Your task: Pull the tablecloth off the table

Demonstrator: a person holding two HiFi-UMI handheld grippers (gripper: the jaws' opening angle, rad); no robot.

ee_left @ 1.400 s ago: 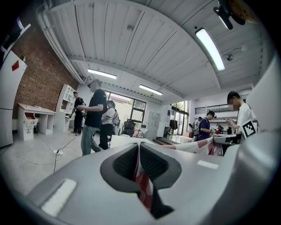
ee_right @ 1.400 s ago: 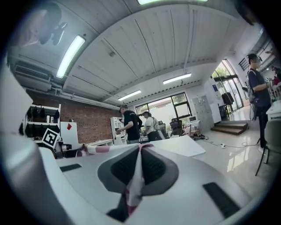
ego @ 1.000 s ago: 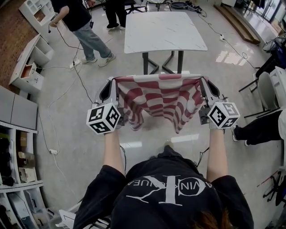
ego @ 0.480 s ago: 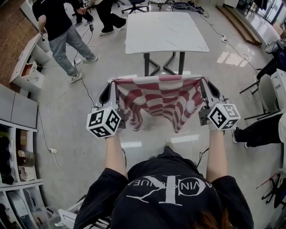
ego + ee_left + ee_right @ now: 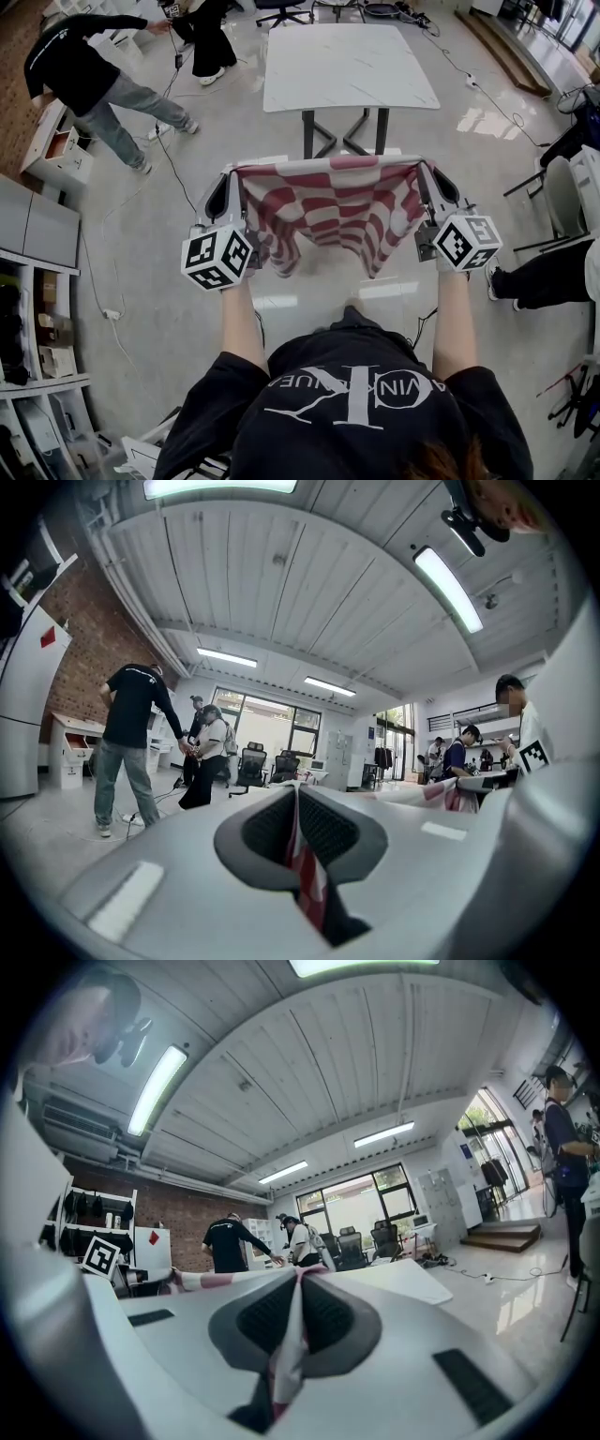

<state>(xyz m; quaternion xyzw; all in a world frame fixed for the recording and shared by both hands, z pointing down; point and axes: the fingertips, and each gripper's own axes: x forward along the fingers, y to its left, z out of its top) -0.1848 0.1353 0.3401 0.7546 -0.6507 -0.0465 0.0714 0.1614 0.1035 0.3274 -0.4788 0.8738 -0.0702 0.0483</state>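
well, in the head view the tablecloth is off the table. it hangs in the air between the two grippers, well apart from the table. it is soft cloth with red and white squares. the top edge is pulled straight, and below that it is droopy and wrinkly. the left gripper pinches one top corner and the right gripper pinches the other. the table has a smooth white top, square with round corners, on dark legs. only shiny grey floor lies between the cloth and the table. black cables wind over the floor on the left, near white shelves and a person in a black top who bends over. someone's leg in black trousers shows at the right.

in the left gripper view the grey jaws are pressed together on a thin fold of the red and white cloth. a brick wall and long ceiling lights are behind them.

in the right gripper view the jaws are squeezed tight on a fold of the cloth too. the white table shows just past them.
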